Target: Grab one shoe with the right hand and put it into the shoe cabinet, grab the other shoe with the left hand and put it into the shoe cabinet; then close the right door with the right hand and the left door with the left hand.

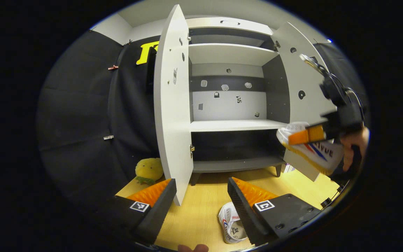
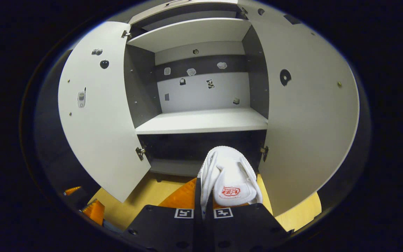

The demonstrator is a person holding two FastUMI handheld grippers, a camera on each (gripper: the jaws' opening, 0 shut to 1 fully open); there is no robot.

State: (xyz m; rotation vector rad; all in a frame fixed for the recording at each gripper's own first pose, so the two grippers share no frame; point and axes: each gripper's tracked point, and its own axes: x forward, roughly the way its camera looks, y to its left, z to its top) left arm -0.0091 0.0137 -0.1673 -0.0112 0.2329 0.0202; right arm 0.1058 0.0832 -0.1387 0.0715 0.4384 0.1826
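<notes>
right gripper (image 2: 203, 206): was pinching the first shoe (image 2: 230, 178) by its side wall, held up in front of the shoe cabinet (image 2: 201, 120), not inside yet
left gripper (image 1: 201, 199): fingers spread wide, nothing between them
second shoe (image 1: 231, 227): lay on the floor (image 1: 201, 210) just beside the left gripper, untouched
doors: left door (image 1: 171, 105) and right door (image 1: 301, 80) both stood open
left to do, I'd guess: pretty much everything, both shoes in, then both doors

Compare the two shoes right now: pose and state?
The held shoe is up in the air, clamped in the right tongs in front of the open cabinet; the other shoe lies on the wooden floor. The left tongs stand open above the floor shoe, not touching it. Both are white with red and blue markings, and neither is in the cabinet yet.
</notes>
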